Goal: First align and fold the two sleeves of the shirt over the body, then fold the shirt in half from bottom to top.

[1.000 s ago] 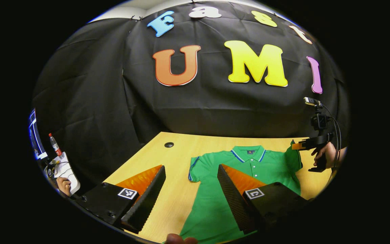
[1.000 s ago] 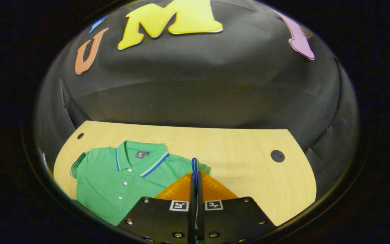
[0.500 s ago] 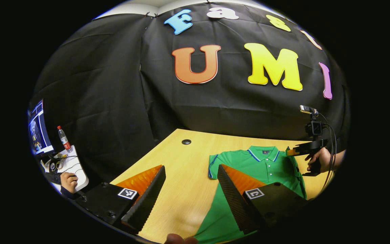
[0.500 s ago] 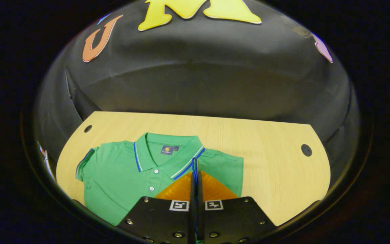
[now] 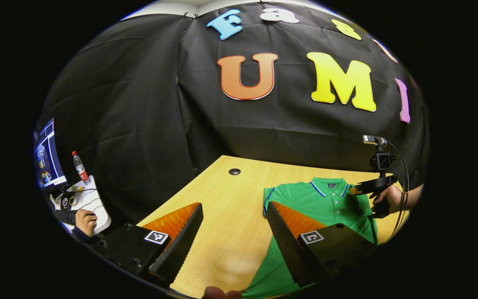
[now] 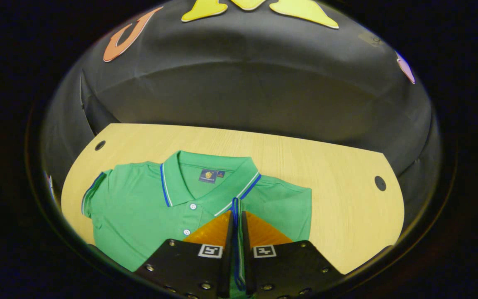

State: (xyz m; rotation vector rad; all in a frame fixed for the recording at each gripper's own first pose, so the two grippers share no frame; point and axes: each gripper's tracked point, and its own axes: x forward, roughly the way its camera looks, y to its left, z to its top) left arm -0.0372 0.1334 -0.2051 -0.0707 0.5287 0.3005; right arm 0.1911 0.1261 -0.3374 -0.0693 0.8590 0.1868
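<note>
The right gripper has its fingers clenched on the cuff of the right sleeve, carried over the green shirt lying flat on the surface. Left gripper is spread wide, empty. First sleeve fold in hand; next, likely lay it down and release.

Table left of the shirt is bare wood with a cable hole near the back edge. Right of the shirt, another bare stretch with a second hole. Black wall closes off the far edge.
</note>
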